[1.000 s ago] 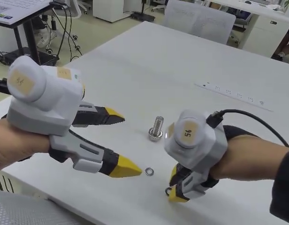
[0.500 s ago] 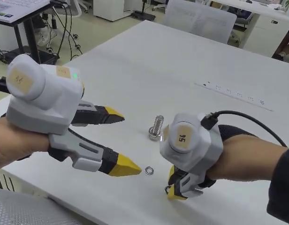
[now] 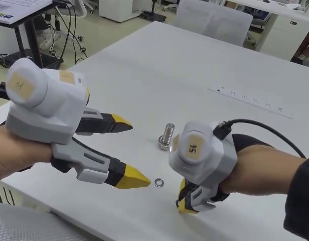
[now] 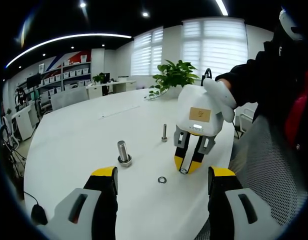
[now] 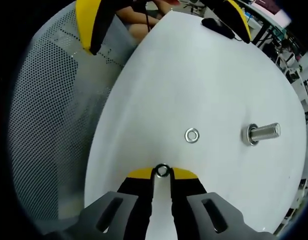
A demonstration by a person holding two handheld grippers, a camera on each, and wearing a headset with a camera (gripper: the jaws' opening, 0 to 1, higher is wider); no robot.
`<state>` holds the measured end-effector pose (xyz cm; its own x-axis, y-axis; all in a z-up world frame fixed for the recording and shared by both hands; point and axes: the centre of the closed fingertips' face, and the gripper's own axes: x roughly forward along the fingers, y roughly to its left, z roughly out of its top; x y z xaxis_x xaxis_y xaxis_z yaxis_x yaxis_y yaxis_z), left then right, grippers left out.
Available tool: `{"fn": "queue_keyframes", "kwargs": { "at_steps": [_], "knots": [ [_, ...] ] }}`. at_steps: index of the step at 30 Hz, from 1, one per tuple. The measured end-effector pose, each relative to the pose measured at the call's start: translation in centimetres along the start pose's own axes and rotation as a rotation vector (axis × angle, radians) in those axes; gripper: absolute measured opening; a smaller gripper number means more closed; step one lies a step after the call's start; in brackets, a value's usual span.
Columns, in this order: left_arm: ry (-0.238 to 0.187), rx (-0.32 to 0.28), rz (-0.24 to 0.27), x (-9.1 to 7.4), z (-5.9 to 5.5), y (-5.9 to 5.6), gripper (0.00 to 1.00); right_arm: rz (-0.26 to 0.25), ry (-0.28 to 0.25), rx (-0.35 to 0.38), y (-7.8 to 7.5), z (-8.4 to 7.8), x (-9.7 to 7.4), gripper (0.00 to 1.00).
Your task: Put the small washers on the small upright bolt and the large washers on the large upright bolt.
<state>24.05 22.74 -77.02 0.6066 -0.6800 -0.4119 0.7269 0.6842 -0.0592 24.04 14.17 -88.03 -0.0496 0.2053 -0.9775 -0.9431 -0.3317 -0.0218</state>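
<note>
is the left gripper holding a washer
No, the left gripper is open, nothing between its jaws; a washer lies loose on the table.

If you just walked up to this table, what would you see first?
Two yellow-tipped grippers: the left gripper gapes open, while the right gripper pinches a dark washer. Between them a large bolt stands upright on the white table, with a loose washer nearby.

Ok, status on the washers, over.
Left gripper open. Right gripper shut on a washer. Second washer loose on table. Nothing blocking large bolt.
</note>
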Motion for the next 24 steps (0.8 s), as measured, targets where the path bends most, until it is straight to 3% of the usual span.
{"fn": "queue_keyframes", "kwargs": {
  "at_steps": [8, 11, 15, 24],
  "knots": [
    [0.003, 0.001, 0.000, 0.0, 0.0, -0.1, 0.73, -0.005, 0.002, 0.012, 0.1, 0.0, 0.0, 0.13],
    [0.003, 0.003, 0.001, 0.0, 0.0, -0.1, 0.73, 0.016, -0.036, 0.065, -0.2, 0.0, -0.1, 0.13],
    [0.005, 0.004, 0.000, -0.1, 0.0, -0.2, 0.73, 0.025, -0.050, 0.082, -0.2, 0.0, -0.1, 0.13],
    [0.006, 0.002, 0.001, 0.0, 0.0, 0.0, 0.73, 0.019, -0.016, 0.102, -0.7, -1.8, -0.5, 0.13]
  ]
}}
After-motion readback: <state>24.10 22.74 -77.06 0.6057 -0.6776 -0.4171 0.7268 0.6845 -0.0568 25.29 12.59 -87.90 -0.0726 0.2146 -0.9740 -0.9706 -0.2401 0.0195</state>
